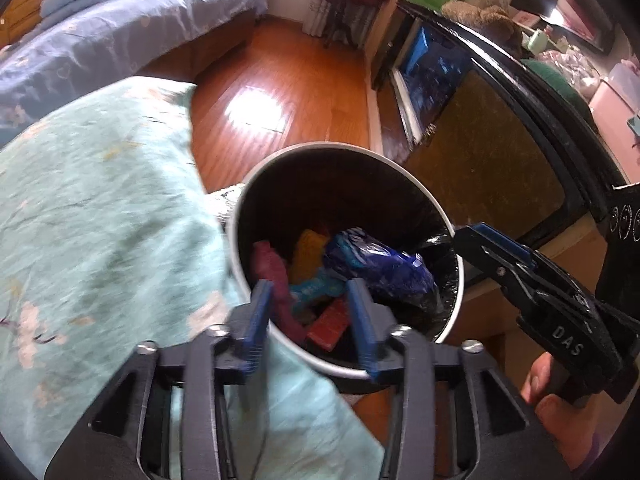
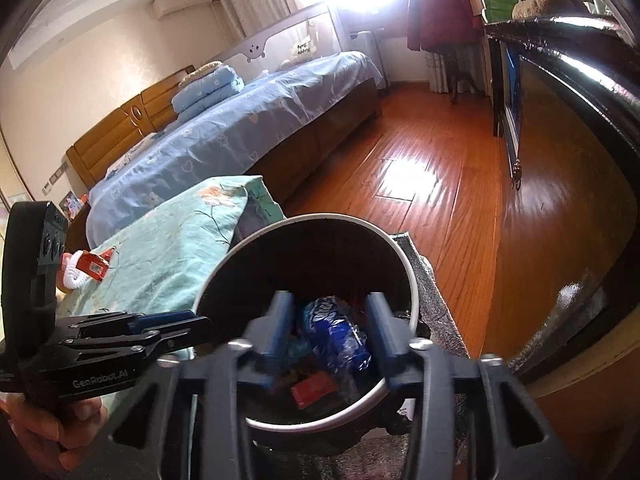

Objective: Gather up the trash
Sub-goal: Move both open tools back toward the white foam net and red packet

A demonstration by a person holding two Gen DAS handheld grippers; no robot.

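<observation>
Left wrist view looks down into the trash can (image 1: 352,152), a round white-rimmed bin lined with a black bag, standing on the wooden floor (image 1: 280,80) between a bed with a teal flowered cover (image 1: 100,208) and a dark cabinet (image 1: 480,168). Inside lie a blue crumpled wrapper (image 1: 376,260), a red packet (image 1: 330,326), and yellow and pink scraps. The left gripper (image 1: 314,320) hangs over the near rim, its jaws about half open with nothing between the pads. The right gripper (image 1: 480,240) reaches over the far right rim, held by a hand (image 1: 552,396). In the right wrist view its jaws also stand half open and empty above the blue wrapper. A red pack (image 2: 94,266) lies on the teal cover, well apart from the bin. Beyond stands a blue bed (image 2: 240,120).
</observation>
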